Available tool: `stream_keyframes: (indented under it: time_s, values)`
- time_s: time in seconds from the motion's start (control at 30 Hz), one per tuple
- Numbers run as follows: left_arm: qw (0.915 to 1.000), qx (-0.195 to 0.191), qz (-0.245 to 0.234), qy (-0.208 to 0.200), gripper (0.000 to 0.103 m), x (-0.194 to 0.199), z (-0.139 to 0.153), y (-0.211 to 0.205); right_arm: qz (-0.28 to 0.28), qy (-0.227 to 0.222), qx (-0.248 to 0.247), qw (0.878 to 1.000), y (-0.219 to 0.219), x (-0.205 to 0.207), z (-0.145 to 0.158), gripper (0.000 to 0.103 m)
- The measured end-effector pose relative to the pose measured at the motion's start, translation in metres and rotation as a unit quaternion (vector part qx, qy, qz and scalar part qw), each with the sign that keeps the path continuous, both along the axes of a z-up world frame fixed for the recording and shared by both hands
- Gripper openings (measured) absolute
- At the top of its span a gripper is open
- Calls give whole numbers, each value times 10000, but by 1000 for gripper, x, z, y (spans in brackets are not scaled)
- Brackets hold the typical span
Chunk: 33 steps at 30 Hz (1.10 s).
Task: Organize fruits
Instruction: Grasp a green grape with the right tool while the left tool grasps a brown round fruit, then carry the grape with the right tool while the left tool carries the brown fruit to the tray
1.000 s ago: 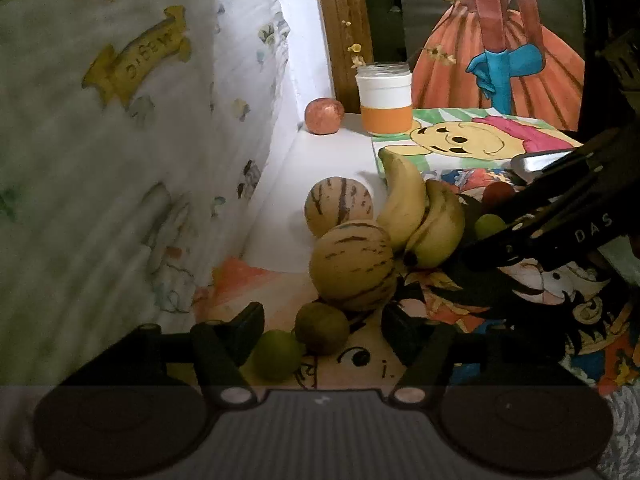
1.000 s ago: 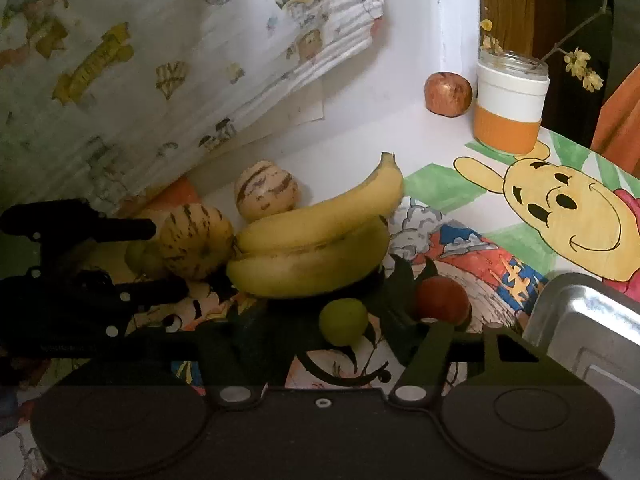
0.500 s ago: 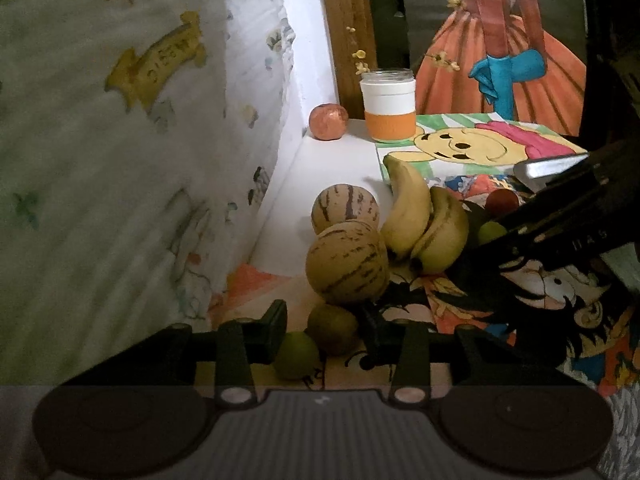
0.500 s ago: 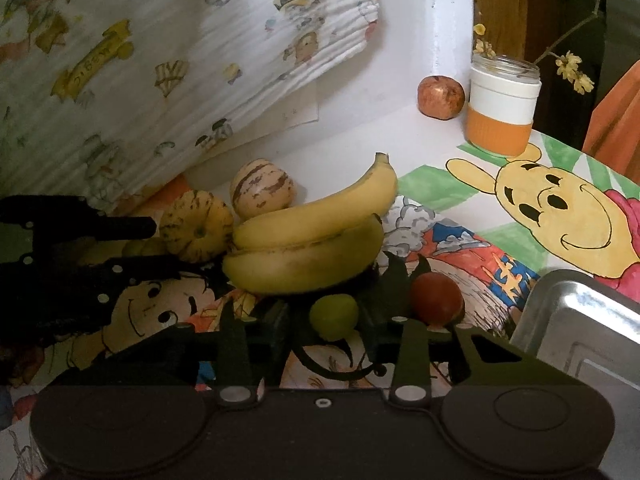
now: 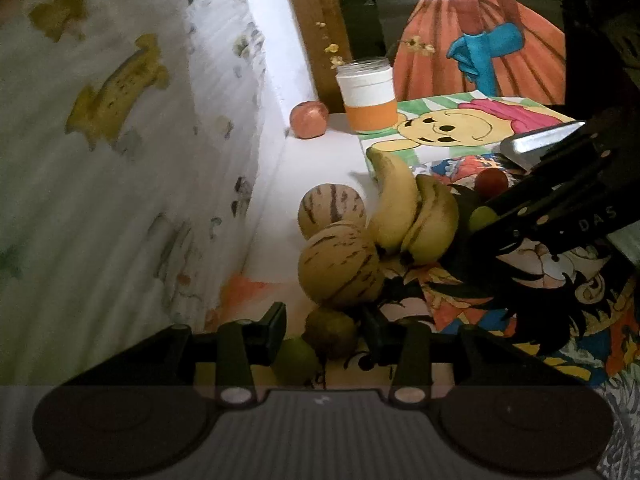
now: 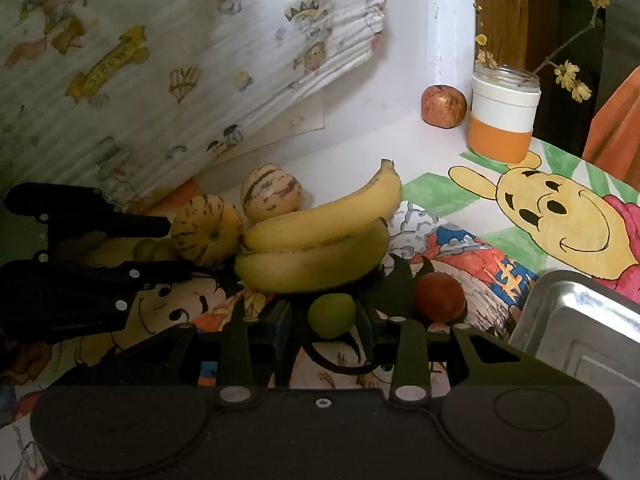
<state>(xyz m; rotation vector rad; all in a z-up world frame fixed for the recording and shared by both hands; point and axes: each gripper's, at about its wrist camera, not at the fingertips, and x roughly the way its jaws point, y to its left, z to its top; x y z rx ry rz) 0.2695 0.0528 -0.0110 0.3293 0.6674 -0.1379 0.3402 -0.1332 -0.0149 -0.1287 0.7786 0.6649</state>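
Clearly, the right hand-held gripper [image 6: 325, 316] is gripping a small round green fruit [image 6: 331, 315] that is lying on the drawing-covered tabletop [image 6: 440, 216]. Its jaws have just been closing, and they are standing narrow now with the fruit between them. The fruit is sitting just in front of two yellow bananas [image 6: 320, 248] and near a small red round fruit [image 6: 439, 297]. A shiny metal tray [image 6: 580, 320] is lying at the right, and the edge of the view is cutting it off.

The left hand-held gripper [image 5: 324, 326] is pointing down at a dull brownish-green fruit [image 5: 330, 332] and a smaller pale green fruit [image 5: 296, 360] beside it. Both are lying between its fingers, just in front of a striped tan melon [image 5: 340, 268]. These jaws have just been closing and then opening again a little. The light is dim there, and the gripper body is hiding the lower part of the pale fruit, so I cannot tell if the pads are pressing on either fruit. A second striped melon [image 5: 332, 212] is half hiding behind the first.
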Motion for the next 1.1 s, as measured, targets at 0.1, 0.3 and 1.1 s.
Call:
stream_keyframes:
  time_s: [0.1, 0.3, 1.1]
  values:
    - [9999, 85, -52, 43, 47, 2, -1, -4, -30, 32, 9, 10000, -2, 1, -2, 38]
    - [9997, 208, -2, 122, 36, 1, -3, -7, -43, -91, -22, 9999, 2, -1, -2, 36]
    - [9981, -312, 481, 221, 31, -18, 15, -8, -225, -42, 282, 9993, -11, -25, 4, 28]
